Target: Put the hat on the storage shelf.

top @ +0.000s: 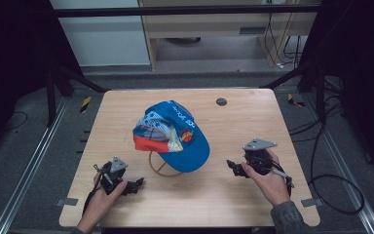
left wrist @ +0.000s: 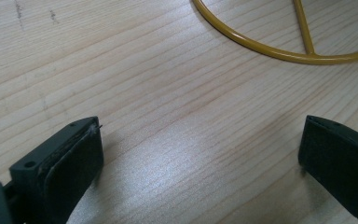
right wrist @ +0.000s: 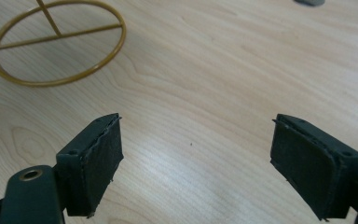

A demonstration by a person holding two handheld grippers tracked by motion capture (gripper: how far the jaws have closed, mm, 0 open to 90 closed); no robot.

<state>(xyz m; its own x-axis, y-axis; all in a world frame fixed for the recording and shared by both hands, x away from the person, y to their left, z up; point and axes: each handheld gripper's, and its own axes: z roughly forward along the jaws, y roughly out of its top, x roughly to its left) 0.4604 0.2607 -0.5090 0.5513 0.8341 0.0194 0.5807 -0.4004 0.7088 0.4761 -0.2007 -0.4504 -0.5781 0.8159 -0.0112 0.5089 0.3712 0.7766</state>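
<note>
- High view: a light wooden table [top: 126,105] fills the middle of the frame. A blue cap [top: 175,134] with a patterned panel and a red-orange band sits at centre, perched on a yellow wire stand [top: 159,168] whose ring base rests on the tabletop just below it. A small dark disc [top: 221,102] is set in the wood toward the upper right of the table.
- High view, lower left: the left gripper [top: 135,184], held in a hand [top: 102,200], rests low over the table, jaws pointing right. Lower right: the right gripper [top: 231,165], held in the other hand [top: 268,180], jaws pointing left toward the stand. Both are well apart from the cap.
- Left gripper view: left gripper [left wrist: 200,158] has its jaws spread wide, bare wood between them. An arc of the stand's ring [left wrist: 279,51] curves across the upper right.
- Right gripper view: right gripper [right wrist: 196,154] has its jaws wide apart, nothing between them. The ring base of the stand [right wrist: 56,42] lies in the upper left; the dark disc [right wrist: 310,2] touches the top edge.
</note>
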